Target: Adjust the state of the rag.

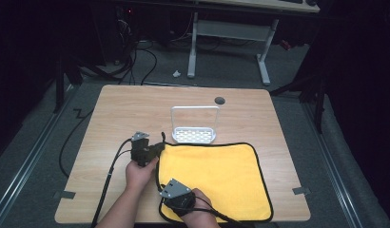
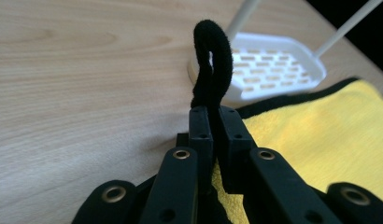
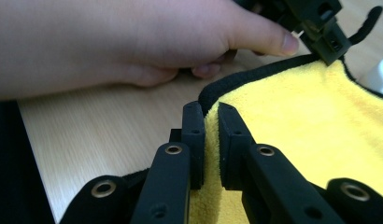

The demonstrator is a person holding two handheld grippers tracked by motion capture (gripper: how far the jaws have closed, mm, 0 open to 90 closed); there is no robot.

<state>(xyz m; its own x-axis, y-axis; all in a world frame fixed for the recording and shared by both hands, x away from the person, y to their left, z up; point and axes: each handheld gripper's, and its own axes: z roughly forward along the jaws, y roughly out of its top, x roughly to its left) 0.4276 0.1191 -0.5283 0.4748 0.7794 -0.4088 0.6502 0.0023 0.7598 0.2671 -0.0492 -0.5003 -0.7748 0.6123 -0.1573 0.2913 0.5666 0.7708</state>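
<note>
Yellow cloth (image 1: 214, 180) near edge partly under right gripper (image 1: 170, 192).

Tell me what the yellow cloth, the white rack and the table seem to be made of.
Yellow cloth: soft, fuzzy fabric, likely microfibre, matte nap, with black stitched edging and a black hanging loop.
White rack: probably moulded plastic, smooth and slightly glossy, with a slotted base and thin hoop handle.
Table: pale wood-grain top, looks like laminate rather than solid wood; can't say for sure.
</note>
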